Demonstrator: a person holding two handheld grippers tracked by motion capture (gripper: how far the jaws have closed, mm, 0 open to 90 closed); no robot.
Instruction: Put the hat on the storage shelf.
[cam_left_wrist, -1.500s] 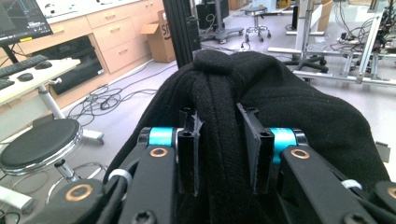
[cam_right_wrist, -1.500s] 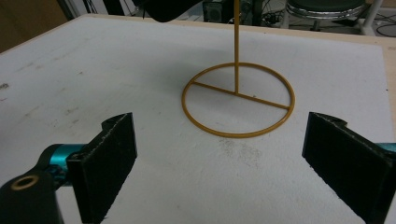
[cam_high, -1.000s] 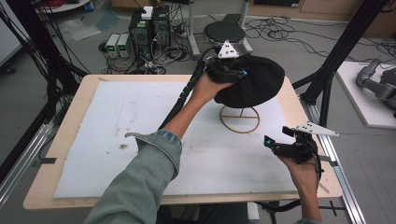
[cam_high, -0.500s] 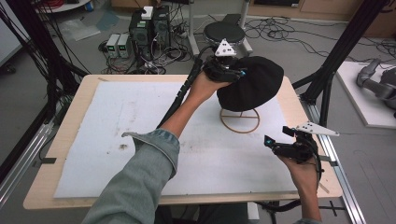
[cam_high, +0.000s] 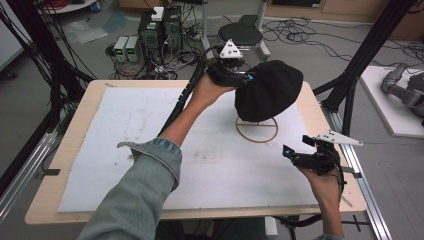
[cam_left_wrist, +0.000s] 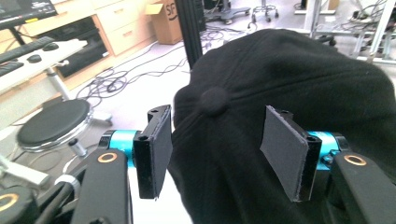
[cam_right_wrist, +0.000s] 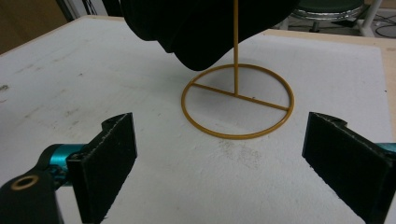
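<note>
1. Left of the gold stand (cam_high: 256, 128), a denim sleeve (cam_high: 145, 185) reaches across the white mat (cam_high: 125, 150).
2. Up-left of the stand, the left gripper (cam_high: 245, 79) sits against the black cap (cam_high: 270, 90); its jaws are parted around the cap's crown, and whether the pads (cam_left_wrist: 158, 149) press the cloth I cannot tell.
3. Atop the stand's rod hangs the cap.
4. Right of the stand and nearer the person, the right gripper (cam_high: 290, 156) is held wide open, empty, above the mat.

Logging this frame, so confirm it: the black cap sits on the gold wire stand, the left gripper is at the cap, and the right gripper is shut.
Wrong on one point: the right gripper is open, its jaws wide apart in the right gripper view. The black cap does sit on the gold wire stand, with the left gripper at it.
</note>
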